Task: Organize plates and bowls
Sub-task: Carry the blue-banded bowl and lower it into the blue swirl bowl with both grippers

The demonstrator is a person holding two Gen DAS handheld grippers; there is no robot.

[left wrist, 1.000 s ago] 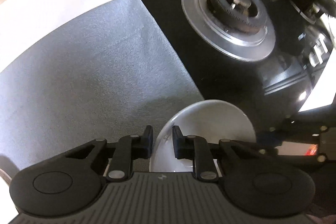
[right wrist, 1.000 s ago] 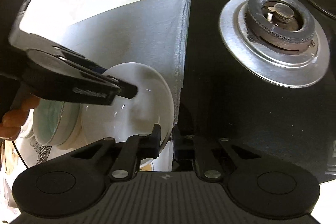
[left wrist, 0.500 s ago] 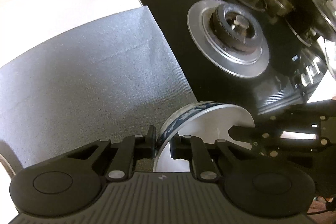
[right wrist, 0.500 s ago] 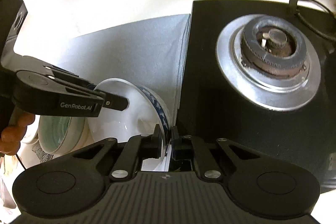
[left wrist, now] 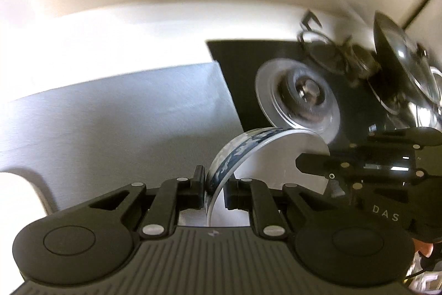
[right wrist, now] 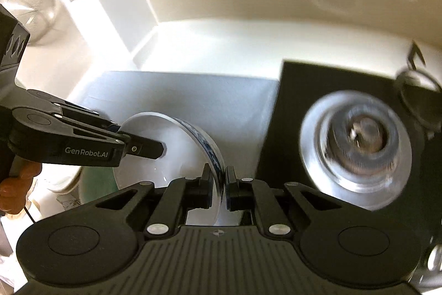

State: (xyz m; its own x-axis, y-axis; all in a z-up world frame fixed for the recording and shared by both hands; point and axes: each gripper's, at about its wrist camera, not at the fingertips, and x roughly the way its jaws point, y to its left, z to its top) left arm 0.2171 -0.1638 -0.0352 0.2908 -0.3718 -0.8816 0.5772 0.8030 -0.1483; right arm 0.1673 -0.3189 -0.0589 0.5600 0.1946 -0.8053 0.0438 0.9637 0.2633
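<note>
Both claws clamp one white bowl with blue-patterned rim [left wrist: 243, 154]: left claw [left wrist: 214, 191], right claw [right wrist: 219, 188]. Blurred round steel burner [right wrist: 356, 154] centre right; bowl bottom cut off. Writing: "GenRobot.AI", "DAS", possibly truncated.

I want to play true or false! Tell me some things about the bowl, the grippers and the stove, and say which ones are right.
1. Both grippers pinch the same bowl. True: the left gripper and the right gripper each clamp its rim.
2. The bowl is plain white all over. False: a blue pattern runs round its outside.
3. A pot sits on the nearest burner. False: that burner is bare.
4. A grey mat lies beside the black stovetop. True.
5. The bowl is full of soup. False: its white inside is empty.
</note>
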